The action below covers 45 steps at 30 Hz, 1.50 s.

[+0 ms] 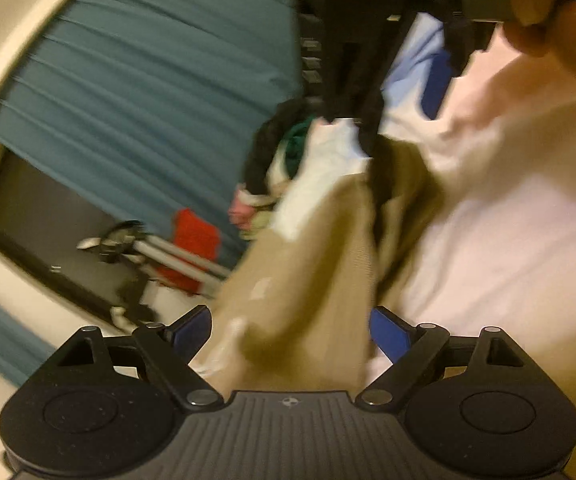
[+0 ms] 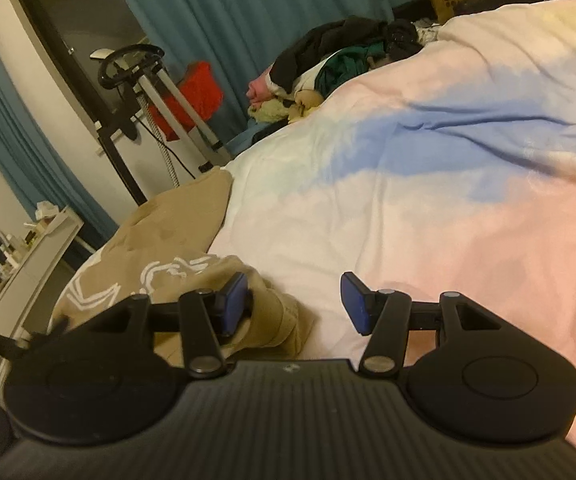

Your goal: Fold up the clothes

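A tan garment [image 2: 160,240] with a white print lies crumpled at the left edge of the pastel duvet [image 2: 448,200]. My right gripper [image 2: 294,304] stands half open; its left pad [image 2: 234,304] rests against a fold of the tan cloth and its right pad hangs over bare duvet, with nothing pinched. In the blurred left wrist view the tan garment [image 1: 308,280] runs up between the wide jaws of my left gripper [image 1: 290,332]. The blue pads [image 1: 192,332] flank the cloth without visibly pressing it.
A heap of dark, green and white clothes [image 2: 348,52] sits at the far side of the bed. Beside the bed are a metal stand [image 2: 140,80], something red [image 2: 200,92], teal curtains [image 2: 228,20] and a cluttered shelf [image 2: 40,248]. A hand [image 1: 560,32] shows top right.
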### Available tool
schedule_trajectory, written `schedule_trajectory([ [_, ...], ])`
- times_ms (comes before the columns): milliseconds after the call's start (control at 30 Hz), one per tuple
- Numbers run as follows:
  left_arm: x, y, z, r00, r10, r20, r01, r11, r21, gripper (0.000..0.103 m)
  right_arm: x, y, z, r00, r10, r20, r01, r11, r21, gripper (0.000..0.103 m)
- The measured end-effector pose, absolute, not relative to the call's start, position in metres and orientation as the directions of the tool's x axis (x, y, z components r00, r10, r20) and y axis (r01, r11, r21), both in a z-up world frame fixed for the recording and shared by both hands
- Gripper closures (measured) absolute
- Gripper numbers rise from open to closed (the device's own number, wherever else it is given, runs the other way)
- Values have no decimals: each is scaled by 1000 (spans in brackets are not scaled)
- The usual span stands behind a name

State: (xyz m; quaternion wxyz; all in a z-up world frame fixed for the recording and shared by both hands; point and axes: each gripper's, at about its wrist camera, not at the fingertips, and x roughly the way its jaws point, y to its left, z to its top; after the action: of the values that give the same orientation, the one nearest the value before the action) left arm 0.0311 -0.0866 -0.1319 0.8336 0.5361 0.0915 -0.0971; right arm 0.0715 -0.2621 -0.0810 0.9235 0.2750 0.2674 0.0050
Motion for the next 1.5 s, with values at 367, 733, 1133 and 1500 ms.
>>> schedule_trajectory([
  [367, 49, -52, -84, 972, 24, -233, 166, 632, 757, 14, 70, -223, -79, 805, 197, -559, -10, 948, 320, 48],
  [733, 43, -72, -86, 919, -158, -361, 369, 666, 648, 13, 99, -249, -104, 777, 153, -610, 151, 897, 416, 47],
  [1133, 72, -115, -113, 943, -128, -307, 308, 686, 659, 13, 78, -266, -81, 904, 44, -425, 173, 872, 458, 47],
  [1500, 77, -101, -84, 970, -132, -206, 224, 820, 527, 12, 78, -264, -75, 927, 21, -375, 162, 879, 448, 47],
])
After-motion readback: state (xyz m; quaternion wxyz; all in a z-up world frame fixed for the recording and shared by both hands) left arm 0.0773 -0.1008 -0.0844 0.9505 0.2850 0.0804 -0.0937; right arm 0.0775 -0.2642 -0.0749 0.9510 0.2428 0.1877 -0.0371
